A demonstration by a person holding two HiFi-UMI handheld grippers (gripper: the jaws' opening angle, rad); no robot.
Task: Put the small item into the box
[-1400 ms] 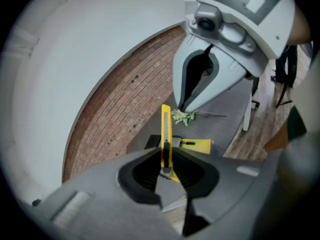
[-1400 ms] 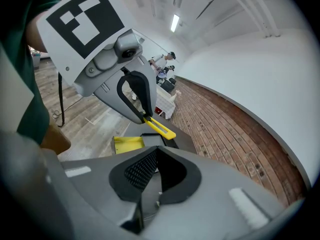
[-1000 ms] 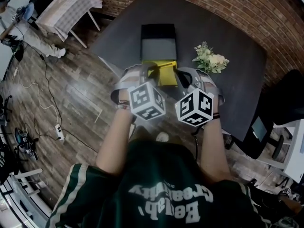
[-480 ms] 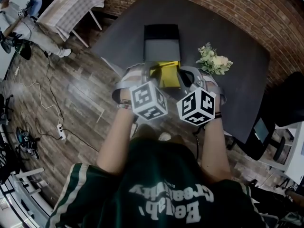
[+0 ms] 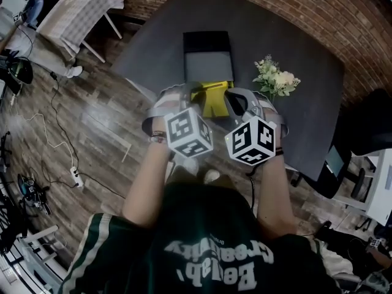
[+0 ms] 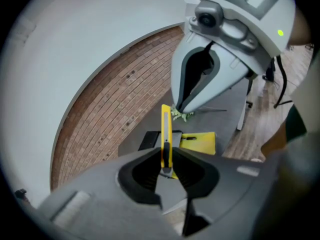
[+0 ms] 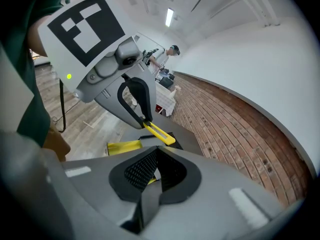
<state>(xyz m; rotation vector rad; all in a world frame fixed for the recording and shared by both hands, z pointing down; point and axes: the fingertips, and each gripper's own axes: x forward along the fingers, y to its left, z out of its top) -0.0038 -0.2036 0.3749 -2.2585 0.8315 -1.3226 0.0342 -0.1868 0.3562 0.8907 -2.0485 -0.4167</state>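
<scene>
A yellow utility knife (image 6: 166, 129) sticks out forward from my left gripper (image 6: 165, 171), which is shut on its near end. The right gripper view shows the same knife (image 7: 159, 133) in the left gripper's fingers. My left gripper (image 5: 187, 94) and right gripper (image 5: 231, 100) hover side by side over the near edge of the dark table (image 5: 294, 35). Just beyond them lies the open box (image 5: 209, 65), grey inside with a black lid. The right gripper (image 7: 152, 176) has its jaws together and holds nothing that I can see.
A flat yellow piece (image 5: 214, 100) lies on the table between the grippers and the box. To the right of the box is a small bunch of flowers (image 5: 274, 78). Left of the table are wooden floor, cables and a folding table (image 5: 79, 11).
Both grippers have edged along together by a small amount over the table's near edge. The knife stays in the left jaws.
</scene>
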